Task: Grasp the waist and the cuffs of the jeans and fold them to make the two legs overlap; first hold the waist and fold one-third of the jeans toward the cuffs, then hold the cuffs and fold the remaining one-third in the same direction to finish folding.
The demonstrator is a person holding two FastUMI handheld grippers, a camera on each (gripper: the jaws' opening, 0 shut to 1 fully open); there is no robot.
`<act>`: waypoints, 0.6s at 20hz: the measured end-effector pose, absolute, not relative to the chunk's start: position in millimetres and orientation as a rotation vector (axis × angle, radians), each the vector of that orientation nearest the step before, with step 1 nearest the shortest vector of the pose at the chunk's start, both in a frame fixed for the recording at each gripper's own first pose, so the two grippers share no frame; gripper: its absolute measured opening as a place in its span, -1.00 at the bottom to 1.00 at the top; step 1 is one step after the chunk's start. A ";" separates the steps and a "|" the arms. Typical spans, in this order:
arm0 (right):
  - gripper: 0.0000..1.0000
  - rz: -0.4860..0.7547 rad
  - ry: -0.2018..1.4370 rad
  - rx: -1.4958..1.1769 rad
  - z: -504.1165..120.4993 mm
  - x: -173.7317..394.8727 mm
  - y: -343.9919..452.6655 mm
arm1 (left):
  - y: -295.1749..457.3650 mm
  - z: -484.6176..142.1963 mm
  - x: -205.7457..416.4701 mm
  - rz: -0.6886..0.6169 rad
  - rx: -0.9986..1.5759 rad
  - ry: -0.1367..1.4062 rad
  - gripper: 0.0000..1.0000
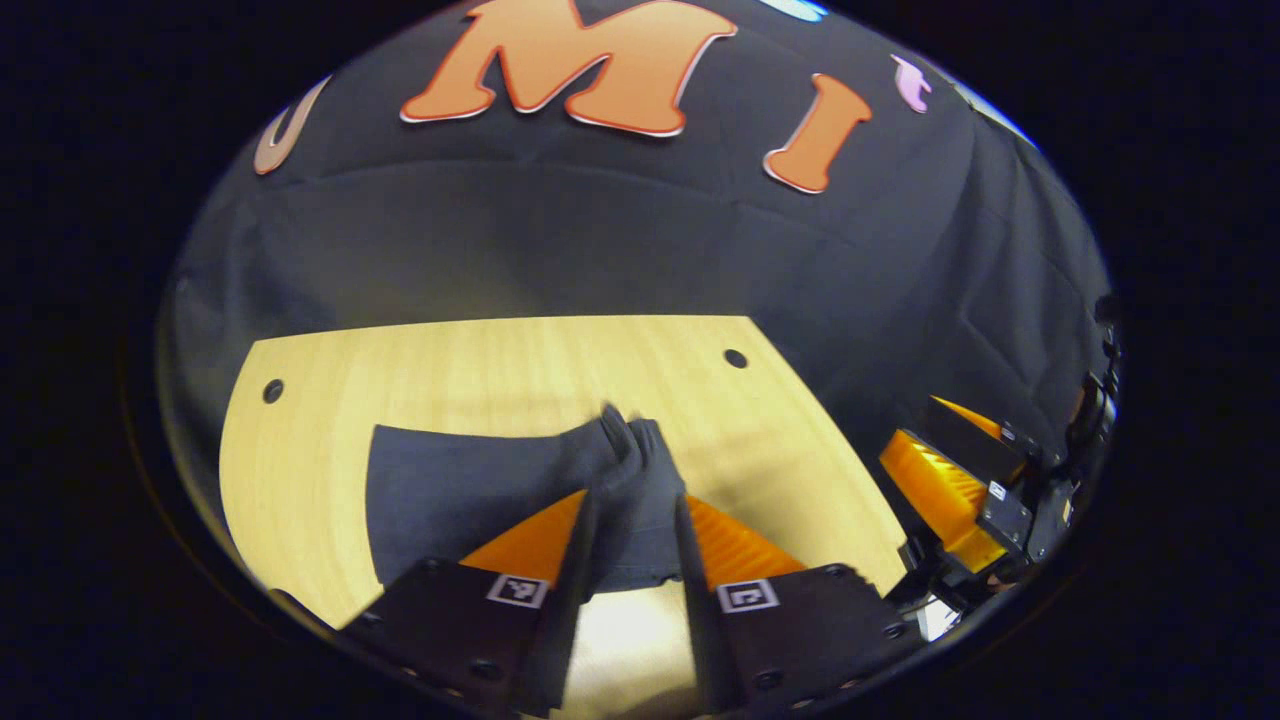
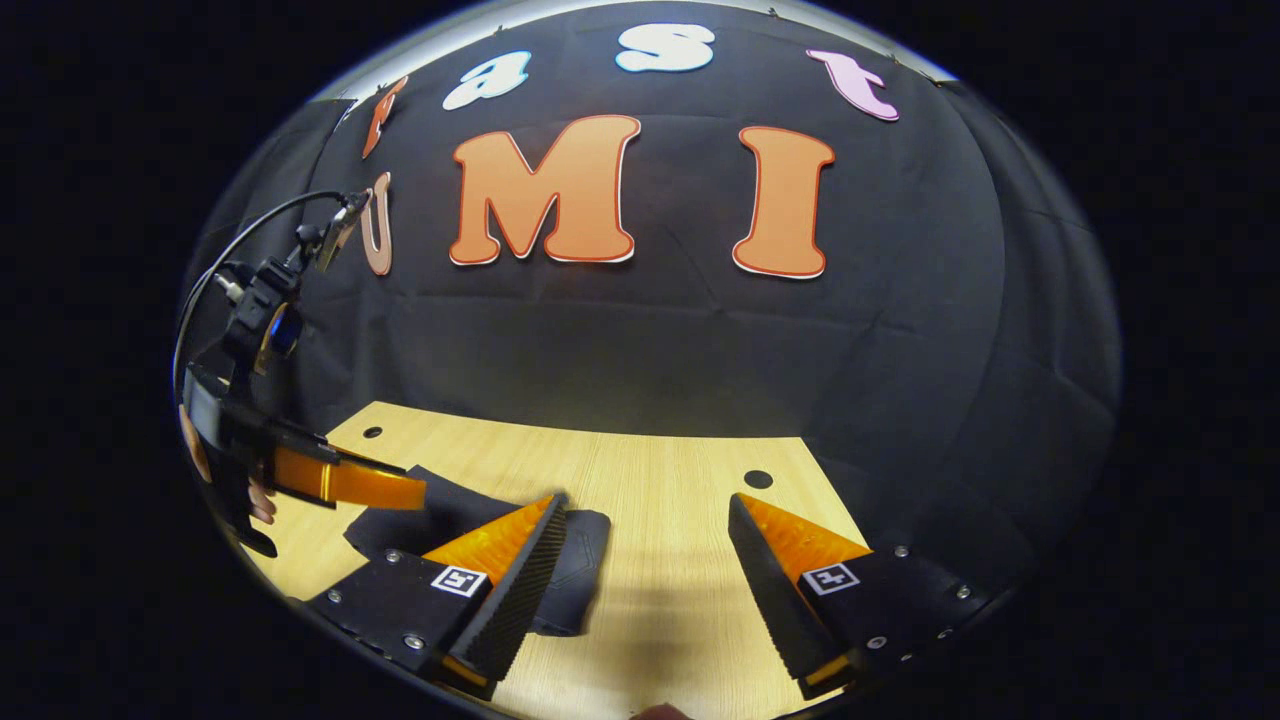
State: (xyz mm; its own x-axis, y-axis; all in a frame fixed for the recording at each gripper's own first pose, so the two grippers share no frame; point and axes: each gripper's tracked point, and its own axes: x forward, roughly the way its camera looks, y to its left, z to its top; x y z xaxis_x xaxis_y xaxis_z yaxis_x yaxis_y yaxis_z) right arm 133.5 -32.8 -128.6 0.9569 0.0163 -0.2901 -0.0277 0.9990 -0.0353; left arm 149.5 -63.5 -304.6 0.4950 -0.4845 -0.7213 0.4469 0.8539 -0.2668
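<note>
- Denim first: jeans lie on the wooden table, one bunched edge pinched between my left gripper fingers, lifted a little.
- Right gripper spread wide, holding nothing, just beside the cloth's near edge.
- Can't tell if that edge is waist or cuff; fisheye blurs it.
- My plan: clamp right on the matching corner, carry both level, lay edges flush so the fold doesn't skew.
</note>
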 end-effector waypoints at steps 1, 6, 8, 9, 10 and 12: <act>0.97 0.025 0.285 -0.042 -125.8 133.8 -29.5 | -61.2 -302.5 149.8 -0.557 -0.027 0.866 0.17; 0.98 0.034 0.226 -0.056 -106.3 136.4 -15.6 | -30.7 -265.3 159.2 -0.467 -0.014 0.693 0.76; 0.97 0.033 0.193 -0.056 -95.5 137.9 -8.4 | -15.7 -240.2 163.3 -0.425 -0.006 0.592 0.92; 1.00 0.034 0.175 -0.056 -90.9 138.8 -4.3 | -8.4 -227.0 164.5 -0.405 -0.006 0.545 0.92; 0.98 0.036 0.157 -0.054 -85.1 139.0 0.1 | -0.6 -214.3 163.6 -0.382 -0.010 0.494 0.91; 1.00 0.048 0.124 -0.053 -75.5 139.4 11.1 | 19.4 -186.0 161.8 -0.336 -0.009 0.392 0.91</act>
State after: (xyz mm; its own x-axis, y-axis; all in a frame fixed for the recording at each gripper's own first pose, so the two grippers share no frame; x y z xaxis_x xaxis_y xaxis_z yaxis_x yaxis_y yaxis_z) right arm 139.4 11.1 -75.5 0.9912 0.0450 -0.1248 -0.0516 0.9974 -0.0501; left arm 161.8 19.4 -186.0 0.8700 -0.3225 -0.3730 0.3191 0.9449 -0.0726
